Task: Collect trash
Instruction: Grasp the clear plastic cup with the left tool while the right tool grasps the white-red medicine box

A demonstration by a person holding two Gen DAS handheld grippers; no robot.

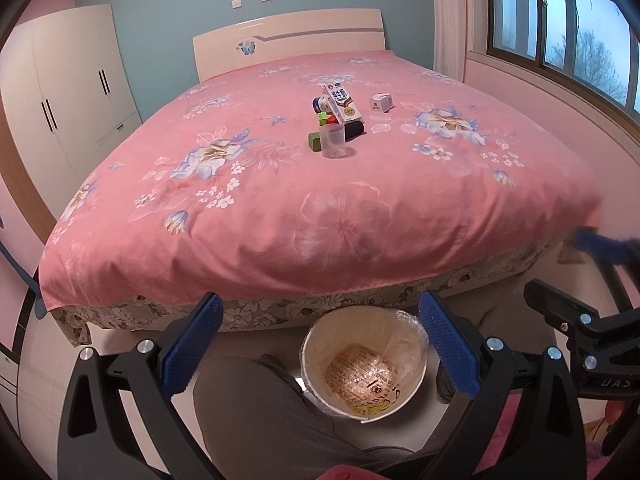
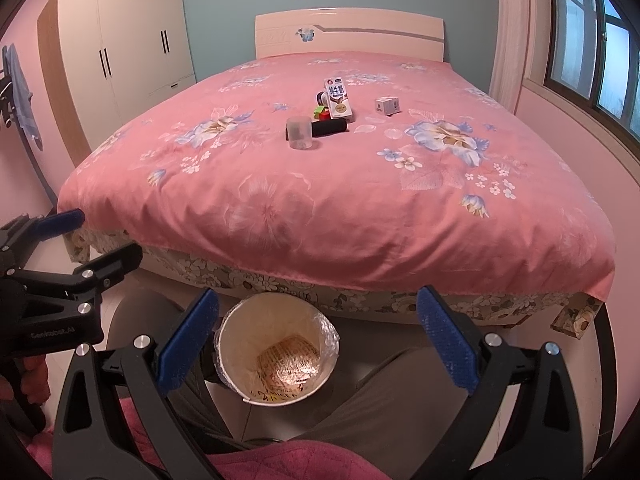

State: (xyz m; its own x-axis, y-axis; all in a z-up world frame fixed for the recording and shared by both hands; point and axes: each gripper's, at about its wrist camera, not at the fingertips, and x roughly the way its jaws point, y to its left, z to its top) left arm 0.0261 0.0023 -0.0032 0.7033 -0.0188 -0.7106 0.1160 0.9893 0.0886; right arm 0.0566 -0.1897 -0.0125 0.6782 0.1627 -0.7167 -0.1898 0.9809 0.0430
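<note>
Trash lies in a small cluster on the pink floral bed (image 1: 280, 216), well away from both of my claws. My left claw (image 1: 320, 344) is spread wide, its blue pads (image 1: 192, 344) far apart, holding nothing and touching nothing. My right claw (image 2: 316, 340) is spread just as wide and is empty too.

Between the fingers of each claw, down on the floor at the foot of the bed, stands the white bin (image 1: 362, 364), lined with a clear bag and showing a printed wrapper at its bottom. My legs in grey trousers sit on either side of it. The bin is close under both claws; the litter is far beyond it, up on the bedspread toward the middle of the bed.

In that cluster, nearest to me is a clear plastic cup (image 1: 333, 141) standing upright. Just beside it on the left is a small green block (image 1: 314, 141), and behind it lies a dark cylinder (image 1: 354, 129) on its side. A milk carton (image 1: 340, 102) leans over the cylinder, with a round blue-and-white tub (image 1: 319, 105) behind it and small bright-coloured pieces at its base. A small white box (image 1: 381, 102) sits apart to the right, with clear plastic scraps (image 1: 380, 126) near it.

From the left wrist view my right claw shows at the right edge (image 1: 576, 320); from the right wrist view my left claw shows at the left edge (image 2: 60, 240).
</note>
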